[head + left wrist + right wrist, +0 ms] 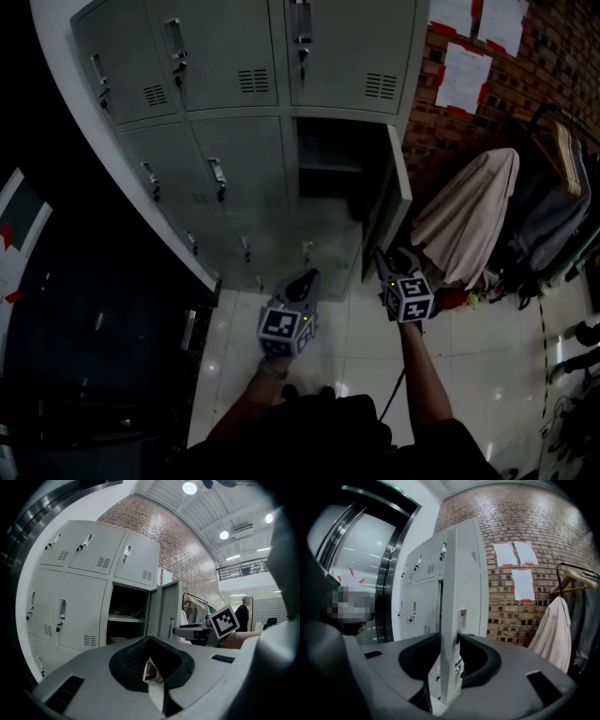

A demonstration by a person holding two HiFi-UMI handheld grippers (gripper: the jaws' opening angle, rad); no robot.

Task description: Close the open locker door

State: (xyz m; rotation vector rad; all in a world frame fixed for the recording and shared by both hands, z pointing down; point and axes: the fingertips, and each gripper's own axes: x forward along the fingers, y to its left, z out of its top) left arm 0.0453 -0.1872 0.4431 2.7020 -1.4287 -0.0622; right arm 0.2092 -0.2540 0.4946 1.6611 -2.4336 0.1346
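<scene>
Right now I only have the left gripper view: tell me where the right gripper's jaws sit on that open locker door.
Observer: In the right gripper view, the right gripper has the open locker door by its free edge. One jaw is on each face, and the pads look pressed against it.
Operator: Report the locker under the open one. My gripper body hides it.
Observer: In the head view, the bottom-row locker below the open compartment is shut.
Operator: Give me my left gripper's place against the cabinet.
Observer: In the head view, the left gripper is left of the right one. It points at the bottom row and touches no door.
</scene>
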